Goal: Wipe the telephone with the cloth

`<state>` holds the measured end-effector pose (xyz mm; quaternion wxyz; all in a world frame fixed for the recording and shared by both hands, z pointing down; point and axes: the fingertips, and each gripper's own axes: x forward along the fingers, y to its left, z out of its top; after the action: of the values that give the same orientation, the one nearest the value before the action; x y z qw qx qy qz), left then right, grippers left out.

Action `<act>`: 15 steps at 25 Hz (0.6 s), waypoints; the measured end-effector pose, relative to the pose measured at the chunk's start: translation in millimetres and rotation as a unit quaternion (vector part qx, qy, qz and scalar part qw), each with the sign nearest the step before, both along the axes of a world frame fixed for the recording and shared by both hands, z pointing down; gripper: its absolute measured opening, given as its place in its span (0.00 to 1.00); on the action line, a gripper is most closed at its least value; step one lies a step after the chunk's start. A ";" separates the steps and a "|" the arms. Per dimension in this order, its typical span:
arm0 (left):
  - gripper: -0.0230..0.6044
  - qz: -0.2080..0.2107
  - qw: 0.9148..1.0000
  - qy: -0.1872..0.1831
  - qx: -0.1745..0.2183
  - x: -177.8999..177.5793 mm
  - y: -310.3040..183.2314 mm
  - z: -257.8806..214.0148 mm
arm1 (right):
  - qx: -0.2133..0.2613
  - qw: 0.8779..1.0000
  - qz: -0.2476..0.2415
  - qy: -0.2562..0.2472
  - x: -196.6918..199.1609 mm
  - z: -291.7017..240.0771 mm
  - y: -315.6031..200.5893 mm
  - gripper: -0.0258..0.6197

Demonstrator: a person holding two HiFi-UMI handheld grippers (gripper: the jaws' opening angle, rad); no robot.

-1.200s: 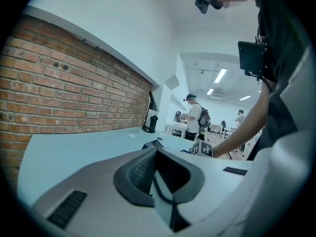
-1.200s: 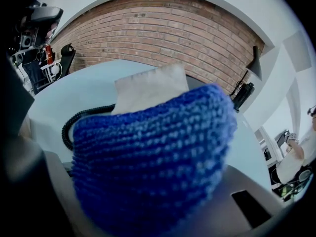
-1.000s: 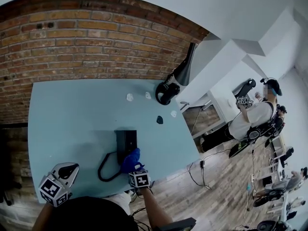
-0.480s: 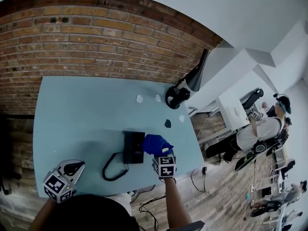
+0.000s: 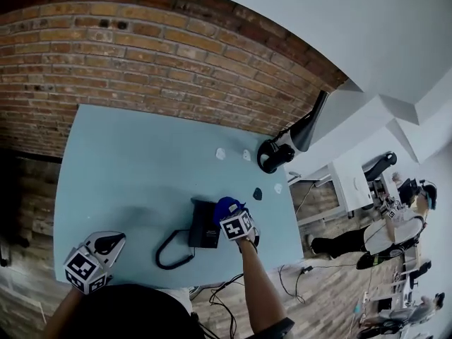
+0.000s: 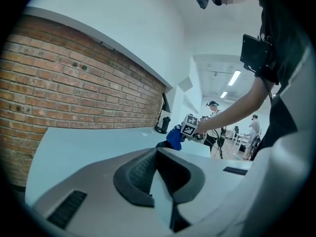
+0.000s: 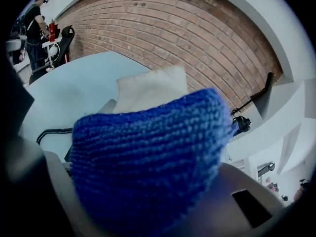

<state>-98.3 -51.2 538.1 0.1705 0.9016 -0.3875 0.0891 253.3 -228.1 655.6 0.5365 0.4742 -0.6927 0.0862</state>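
A black telephone (image 5: 203,224) lies on the pale blue table (image 5: 127,182) near its front edge, with its coiled cord (image 5: 171,251) looping to the left. My right gripper (image 5: 231,214) is shut on a blue cloth (image 5: 225,205) and holds it against the telephone's right side. In the right gripper view the blue cloth (image 7: 148,157) fills the space between the jaws and hides most of the telephone; the cord (image 7: 52,131) shows at the left. My left gripper (image 5: 106,246) hovers at the table's front left, shut and holding nothing. From the left gripper view, the cloth (image 6: 174,137) and telephone (image 6: 161,144) lie ahead.
A black lamp base (image 5: 274,154) stands at the table's far right corner. Small white bits (image 5: 220,153) and a dark piece (image 5: 257,193) lie near it. A brick wall (image 5: 162,62) backs the table. A person (image 5: 395,224) stands on the wooden floor to the right.
My right gripper has carried the blue cloth from the telephone's near end up along its right side. The left gripper has stayed at the front left.
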 end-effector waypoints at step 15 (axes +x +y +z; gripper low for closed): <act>0.02 -0.019 1.000 0.009 -0.012 -8.3 -5.1 6.0 | 0.053 0.997 0.035 -0.039 -20.2 14.7 3.2 0.15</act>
<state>-106.5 -56.3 544.1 0.1859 0.8929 -0.4018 0.0825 233.0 -225.0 670.2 0.4800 0.5220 -0.6998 0.0867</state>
